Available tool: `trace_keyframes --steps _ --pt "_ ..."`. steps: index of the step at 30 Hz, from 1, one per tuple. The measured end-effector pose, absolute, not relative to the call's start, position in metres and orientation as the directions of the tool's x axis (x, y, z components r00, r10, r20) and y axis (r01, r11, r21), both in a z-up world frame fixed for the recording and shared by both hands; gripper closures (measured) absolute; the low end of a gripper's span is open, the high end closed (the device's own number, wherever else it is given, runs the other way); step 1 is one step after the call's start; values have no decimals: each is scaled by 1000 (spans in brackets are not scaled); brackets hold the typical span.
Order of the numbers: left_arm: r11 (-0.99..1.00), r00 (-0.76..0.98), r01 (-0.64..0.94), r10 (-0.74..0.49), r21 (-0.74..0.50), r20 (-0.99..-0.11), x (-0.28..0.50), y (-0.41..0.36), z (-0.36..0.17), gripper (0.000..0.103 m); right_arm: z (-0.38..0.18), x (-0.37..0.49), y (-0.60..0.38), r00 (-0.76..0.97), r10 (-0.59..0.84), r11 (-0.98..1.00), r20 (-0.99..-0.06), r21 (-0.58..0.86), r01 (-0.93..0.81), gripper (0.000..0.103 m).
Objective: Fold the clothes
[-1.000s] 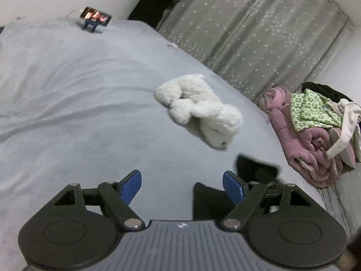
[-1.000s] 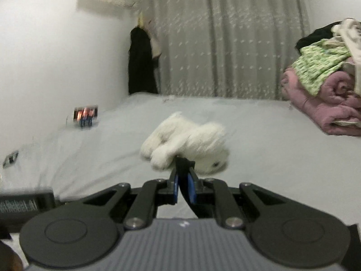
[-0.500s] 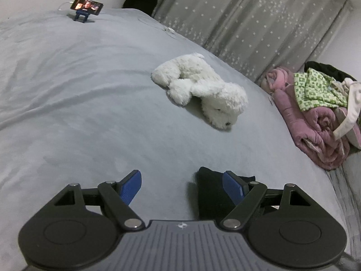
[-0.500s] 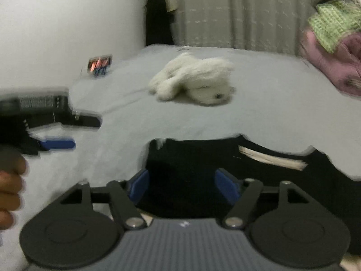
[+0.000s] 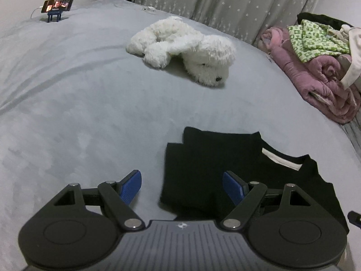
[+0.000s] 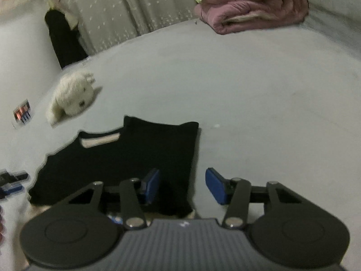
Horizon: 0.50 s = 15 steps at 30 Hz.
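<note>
- Left wrist view: the left gripper [image 5: 181, 188] hangs with its blue-padded jaws spread wide and nothing pressed between them, tilted down over the grey bed [image 5: 79, 103].
- A folded black cotton garment [image 5: 216, 171] lies flat on the bed just ahead of the gripper and towards its right finger. It forms a rough rectangle with layered edges stepping at its far left corner, and a white label strip [image 5: 282, 161] shows inside the neckline on its right.
- Farther off, a fluffy white plush dog [image 5: 180, 47] lies on its side. A lit phone on a small blue stand [image 5: 57, 8] stands at the far left, and a heap of pink blanket and green-patterned clothes [image 5: 315, 63] is piled at the right edge, before a grey starred curtain [image 5: 225, 6].
- Right wrist view, somewhat blurred: the right gripper [image 6: 182, 187] has just been closing partway, yet its jaws are apart and clamp nothing. Its left pad sits above the black garment's near right corner; the right pad is over bare bed.
- Here the garment spreads left of the gripper, neckline label pointing left, its right edge straight and its left edge uneven.
</note>
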<state>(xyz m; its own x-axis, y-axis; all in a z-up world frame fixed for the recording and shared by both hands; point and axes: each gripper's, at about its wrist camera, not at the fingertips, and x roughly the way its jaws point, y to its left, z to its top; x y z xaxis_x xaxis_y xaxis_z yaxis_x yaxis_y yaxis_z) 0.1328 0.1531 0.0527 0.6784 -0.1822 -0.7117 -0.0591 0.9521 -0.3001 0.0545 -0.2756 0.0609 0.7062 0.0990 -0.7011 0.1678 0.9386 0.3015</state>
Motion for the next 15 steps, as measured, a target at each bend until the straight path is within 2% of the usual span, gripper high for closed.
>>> trace_keyframes --steps 5,6,8,10,11,15 --pt "972 691 -33 -145 -232 -708 129 145 56 25 47 70 -262 647 55 970 -761 195 147 61" --pt "973 693 -36 -139 -226 -707 129 146 57 25 44 68 -263 643 74 970 -762 206 133 63" --pt "969 686 -44 -147 -242 -713 131 149 54 25 38 65 -271 656 116 962 -746 250 114 84" --pt "961 667 -38 -180 -275 -723 131 149 48 29 37 63 -282 674 152 942 -723 312 122 87" --pt "958 661 -32 -194 -286 -725 132 148 46 34 35 63 -288 676 168 931 -717 340 129 88" --pt "957 653 -18 -208 -289 -729 132 145 44 45 28 60 -309 689 233 880 -686 451 152 88"
